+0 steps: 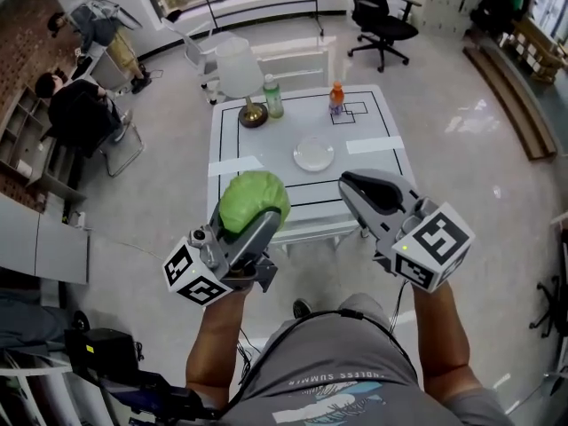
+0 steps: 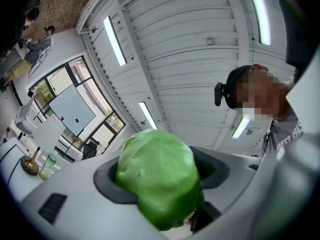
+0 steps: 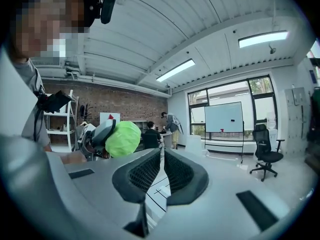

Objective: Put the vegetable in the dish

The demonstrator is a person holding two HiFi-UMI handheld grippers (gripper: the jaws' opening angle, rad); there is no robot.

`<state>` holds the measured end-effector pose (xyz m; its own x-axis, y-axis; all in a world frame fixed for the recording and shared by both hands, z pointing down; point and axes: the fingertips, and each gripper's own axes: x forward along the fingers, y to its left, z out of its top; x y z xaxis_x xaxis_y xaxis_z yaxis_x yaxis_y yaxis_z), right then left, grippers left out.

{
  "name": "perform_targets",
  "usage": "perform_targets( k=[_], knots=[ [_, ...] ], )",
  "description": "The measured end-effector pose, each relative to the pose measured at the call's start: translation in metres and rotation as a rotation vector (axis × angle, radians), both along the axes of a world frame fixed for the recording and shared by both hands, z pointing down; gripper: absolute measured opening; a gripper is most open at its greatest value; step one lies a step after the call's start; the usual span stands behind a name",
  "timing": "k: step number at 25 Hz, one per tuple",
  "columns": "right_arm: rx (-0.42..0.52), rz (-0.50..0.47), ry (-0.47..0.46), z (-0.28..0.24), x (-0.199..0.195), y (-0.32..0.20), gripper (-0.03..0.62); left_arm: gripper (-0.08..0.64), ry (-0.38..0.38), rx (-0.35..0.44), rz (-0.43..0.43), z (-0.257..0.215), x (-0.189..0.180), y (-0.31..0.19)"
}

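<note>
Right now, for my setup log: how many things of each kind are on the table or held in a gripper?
Bottle: 2 (green bottle, orange bottle)
Lamp: 1
Dish: 1
Vegetable: 1, held
Total: 5

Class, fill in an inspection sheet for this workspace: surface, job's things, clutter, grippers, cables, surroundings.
Surface: white table with black line markings.
Job's things: green vegetable held in the left gripper; dish empty, mid-table.
Clutter: lamp, green bottle and orange bottle on the table's far side.
Grippers: left shut on the vegetable; right gripper shut, empty.
Cables: dark cable at the person's waist.
Surroundings: office chair; seated person at left.
</note>
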<state>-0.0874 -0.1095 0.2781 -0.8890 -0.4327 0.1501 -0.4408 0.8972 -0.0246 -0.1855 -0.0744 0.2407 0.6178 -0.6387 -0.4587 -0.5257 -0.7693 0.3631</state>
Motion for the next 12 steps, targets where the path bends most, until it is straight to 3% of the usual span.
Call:
perform_targets(
  k=[12],
  knots=[
    [-0.030,-0.004,0.025,0.013,0.017,-0.070,0.008,0.308,-0.024,-0.057,0.004,0.016,0.022,-0.077]
  ],
)
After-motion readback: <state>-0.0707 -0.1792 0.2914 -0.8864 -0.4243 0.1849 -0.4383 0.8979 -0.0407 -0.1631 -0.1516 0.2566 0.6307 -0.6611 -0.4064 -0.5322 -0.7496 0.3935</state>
